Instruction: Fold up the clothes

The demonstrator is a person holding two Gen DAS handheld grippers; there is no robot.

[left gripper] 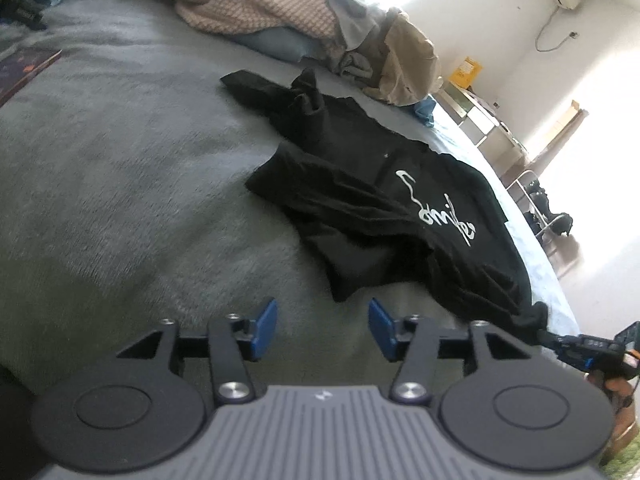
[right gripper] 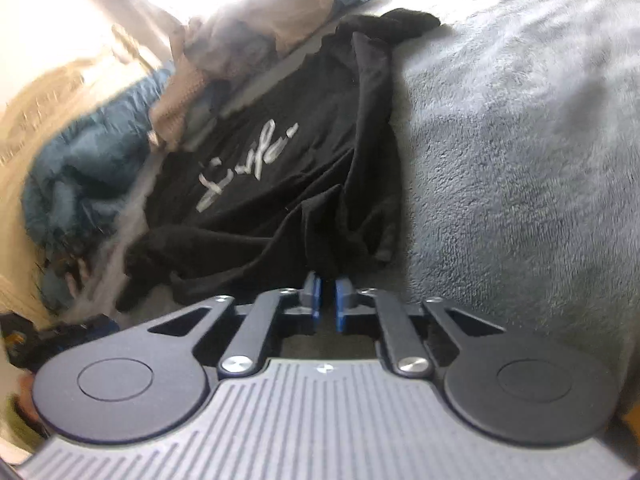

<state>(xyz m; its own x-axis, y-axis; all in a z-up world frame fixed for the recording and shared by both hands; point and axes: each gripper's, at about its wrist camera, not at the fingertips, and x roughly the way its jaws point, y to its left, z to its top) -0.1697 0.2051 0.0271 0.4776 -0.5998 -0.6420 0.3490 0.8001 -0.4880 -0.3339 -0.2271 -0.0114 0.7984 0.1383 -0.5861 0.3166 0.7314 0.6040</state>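
A black T-shirt (left gripper: 384, 200) with white script lettering (left gripper: 436, 208) is shown lying crumpled on a grey fleece blanket (left gripper: 120, 180), close to the bed's far edge, with a heap of unfolded clothes (left gripper: 280, 12) beyond it. The left gripper (left gripper: 322, 328) is held released over bare blanket, jaws apart with nothing between them, just short of the shirt's near corner. The right gripper (right gripper: 327, 300) is seen clenched on a bunched edge of the shirt, its blue pads (right gripper: 316, 300) nearly meeting over the cloth; in the left wrist view, the same corner is drawn out to a point towards it.

Hazards, as judged from this arrangement: only a small pinch of fabric is held, so it may be pulled free under tension. Because the garment is gripped at one point only, a pull is likely to drag or bunch it rather than spread it. The shirt lies beside the mattress edge and may be slid over it. The creased sleeve may be trapped inside a fold if not flattened first.
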